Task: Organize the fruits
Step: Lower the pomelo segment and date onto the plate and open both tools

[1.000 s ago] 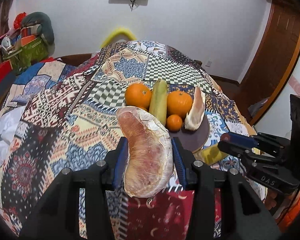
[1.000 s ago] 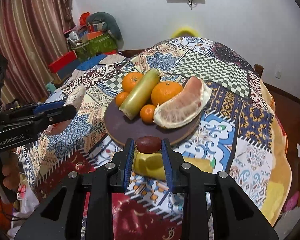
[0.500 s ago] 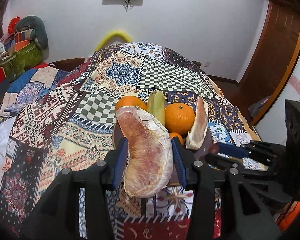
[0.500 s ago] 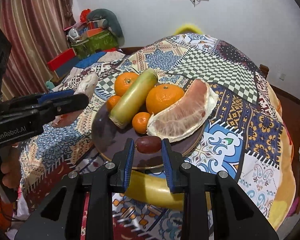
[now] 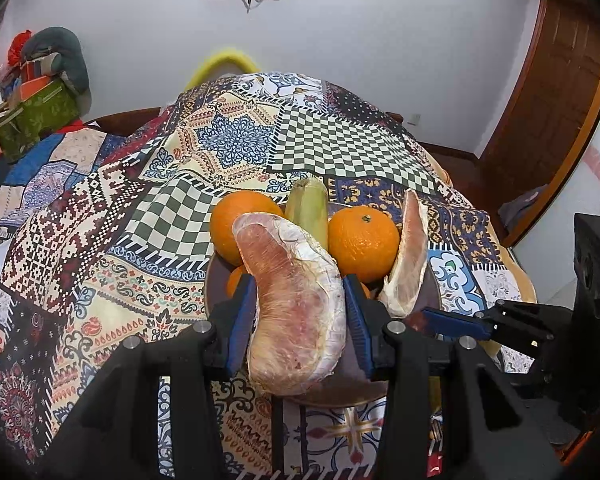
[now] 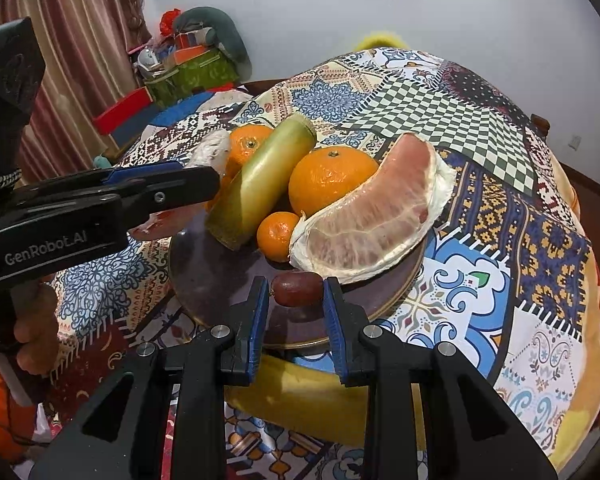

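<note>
A dark round plate (image 6: 204, 280) on the patchwork table holds two oranges (image 6: 332, 180), a small tangerine (image 6: 278, 234), a green-yellow stalk piece (image 6: 260, 184) and a peeled pomelo segment (image 6: 372, 216). My left gripper (image 5: 300, 308) is shut on a second pomelo segment (image 5: 296, 304), held over the plate's near left edge. My right gripper (image 6: 298, 292) is shut on a dark red date (image 6: 298, 289), just above the plate's near rim. The plate also shows in the left wrist view (image 5: 216, 276).
A yellow fruit (image 6: 300, 392) lies on the cloth under my right gripper, before the plate. The patchwork cloth (image 5: 228, 148) covers the round table. Boxes and bags (image 5: 32, 108) stand at the far left. A wooden door (image 5: 548, 112) is on the right.
Both grippers have moved forward toward the plate, each still holding its fruit. The date is now over the plate's rim and the pomelo segment over its left edge.
</note>
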### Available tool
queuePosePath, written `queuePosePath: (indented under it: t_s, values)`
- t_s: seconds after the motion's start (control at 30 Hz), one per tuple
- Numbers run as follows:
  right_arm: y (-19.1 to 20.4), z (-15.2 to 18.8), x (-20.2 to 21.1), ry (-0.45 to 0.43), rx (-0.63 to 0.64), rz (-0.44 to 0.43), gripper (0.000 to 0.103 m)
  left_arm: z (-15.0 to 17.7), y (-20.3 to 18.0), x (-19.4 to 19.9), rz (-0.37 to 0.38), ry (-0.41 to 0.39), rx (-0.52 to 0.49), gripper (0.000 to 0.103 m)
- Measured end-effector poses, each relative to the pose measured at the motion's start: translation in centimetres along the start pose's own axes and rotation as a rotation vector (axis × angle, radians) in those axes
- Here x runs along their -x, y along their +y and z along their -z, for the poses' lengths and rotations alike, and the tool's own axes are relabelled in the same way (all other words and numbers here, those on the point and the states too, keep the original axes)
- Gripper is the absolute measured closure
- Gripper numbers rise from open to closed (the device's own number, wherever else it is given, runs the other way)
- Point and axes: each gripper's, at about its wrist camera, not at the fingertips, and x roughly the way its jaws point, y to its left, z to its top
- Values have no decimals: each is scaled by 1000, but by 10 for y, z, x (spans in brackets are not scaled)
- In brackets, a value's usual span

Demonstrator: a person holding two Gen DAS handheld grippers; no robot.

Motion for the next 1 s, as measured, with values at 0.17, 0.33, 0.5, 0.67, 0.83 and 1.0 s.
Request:
queuePosePath:
  t_s: [0.17, 0.33, 0.5, 0.67, 0.83, 1.0]
  values:
    - [0, 0, -2, 5, 0, 0, 77, 2, -2, -7, 5, 24, -7, 59]
    - [-2, -1, -4, 15, -6, 6, 76, 0, -6, -2, 7, 6, -25, 59]
    - [-7, 1, 7, 4, -21, 10, 73, -3, -7, 11, 6, -13, -28, 59]
    - [-11, 4, 27, -28, -27, 36, 65, 1, -9, 29, -5, -25, -30, 59]
    - [-22, 10, 48, -56, -50, 82, 58, 11, -14, 42, 0, -19, -36, 59]
    - [-45, 28, 66, -59, -109, 152, 53, 31, -27, 40, 4, 34, -62, 59]
